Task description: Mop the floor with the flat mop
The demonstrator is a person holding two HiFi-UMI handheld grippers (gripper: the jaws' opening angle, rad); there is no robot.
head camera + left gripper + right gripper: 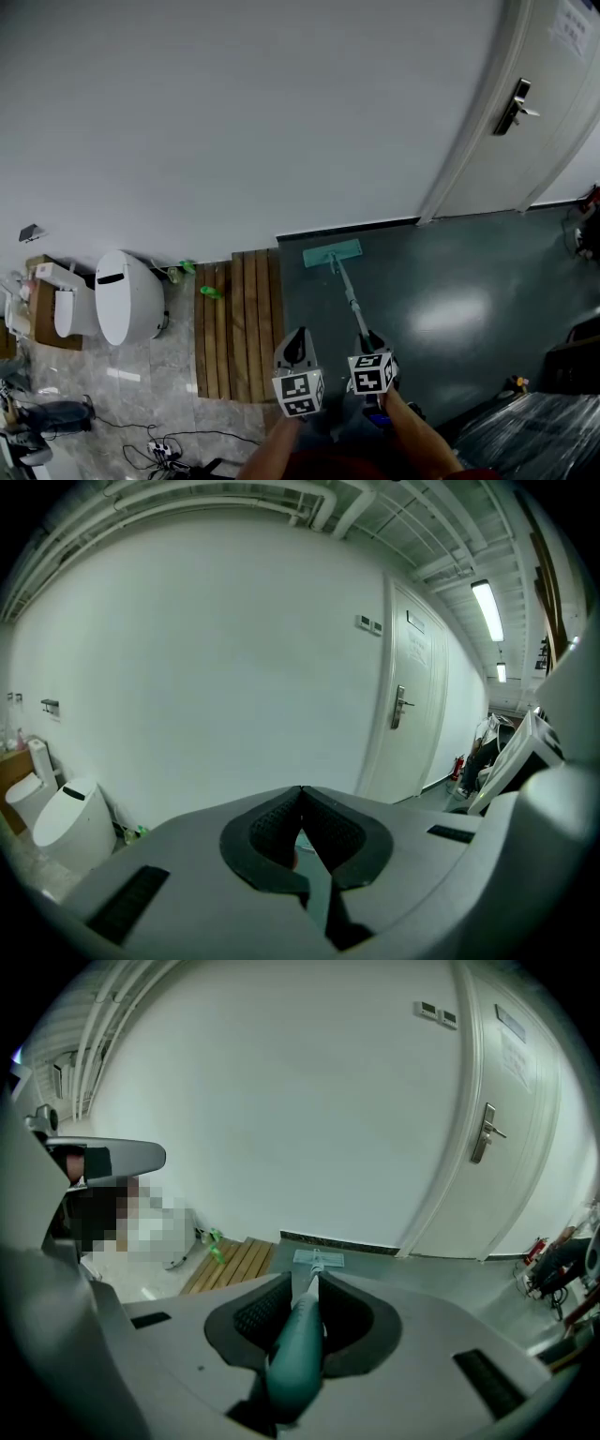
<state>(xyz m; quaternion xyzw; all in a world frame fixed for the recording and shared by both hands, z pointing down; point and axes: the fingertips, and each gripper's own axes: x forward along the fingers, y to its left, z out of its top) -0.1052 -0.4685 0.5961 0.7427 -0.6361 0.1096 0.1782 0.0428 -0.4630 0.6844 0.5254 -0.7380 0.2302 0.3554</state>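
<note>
The flat mop has a teal head [332,253] lying on the dark grey floor [450,291] close to the wall's black skirting. Its thin handle [352,300] runs back toward me. My right gripper [372,343] is shut on the mop's teal grip [298,1344], and beyond its jaws lies the mop head [317,1259]. My left gripper [298,337] hovers just left of the handle, apart from it. In the left gripper view that left gripper [301,794] has its jaw tips together with nothing between them.
A wooden slat mat [237,323] borders the grey floor on the left, with a green bottle [212,292] at its edge. A white toilet [128,295] stands further left. A white door [553,94] with a lever handle [514,105] is at the right. Cables [159,450] lie on the tiles.
</note>
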